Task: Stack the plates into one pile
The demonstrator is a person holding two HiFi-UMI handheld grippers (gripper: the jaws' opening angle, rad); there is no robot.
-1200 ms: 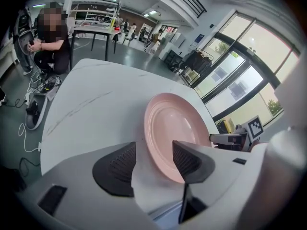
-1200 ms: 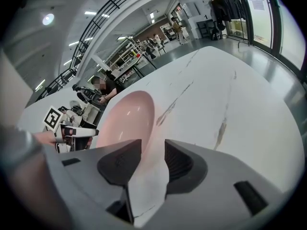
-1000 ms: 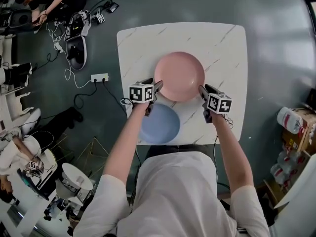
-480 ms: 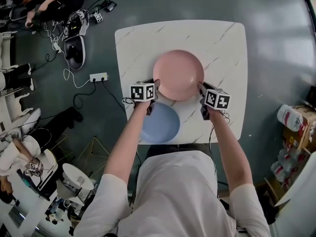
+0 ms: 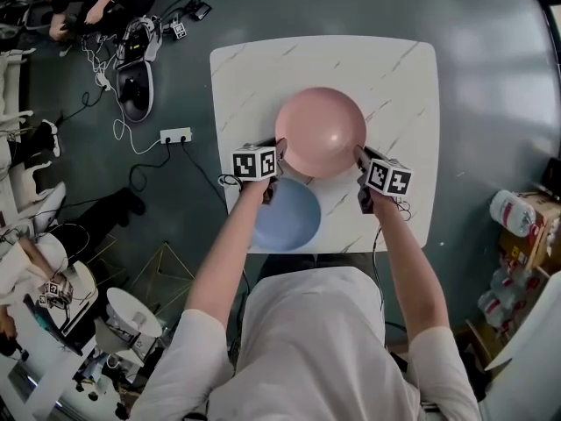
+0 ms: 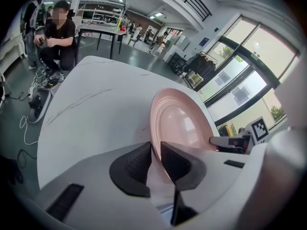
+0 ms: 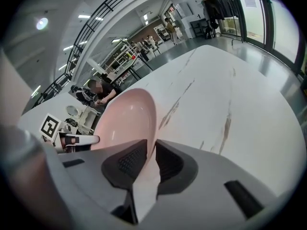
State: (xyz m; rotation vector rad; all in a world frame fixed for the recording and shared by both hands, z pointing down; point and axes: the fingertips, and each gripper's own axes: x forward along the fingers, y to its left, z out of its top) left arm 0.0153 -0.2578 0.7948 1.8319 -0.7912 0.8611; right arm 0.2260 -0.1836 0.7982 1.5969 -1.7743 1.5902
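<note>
The pink plate (image 5: 321,132) is at mid-table, its left rim clamped by the left gripper (image 5: 278,155) and its right rim by the right gripper (image 5: 358,158). Both pairs of jaws, wide a second ago, have just been closing onto it. The blue plate (image 5: 289,219) lies unmoved by the table's (image 5: 399,68) near edge.

A white marble-patterned table (image 5: 403,68) stands on a smooth dark grey floor (image 5: 491,16). On the floor to its left lie a power strip (image 5: 177,136) and loose cables (image 5: 120,130), and cardboard boxes (image 5: 533,235) sit at the right. Tall windows (image 6: 240,78) line one side of the open hall, and strip lights (image 7: 86,17) glow beneath a railed upper level (image 7: 105,9).
</note>
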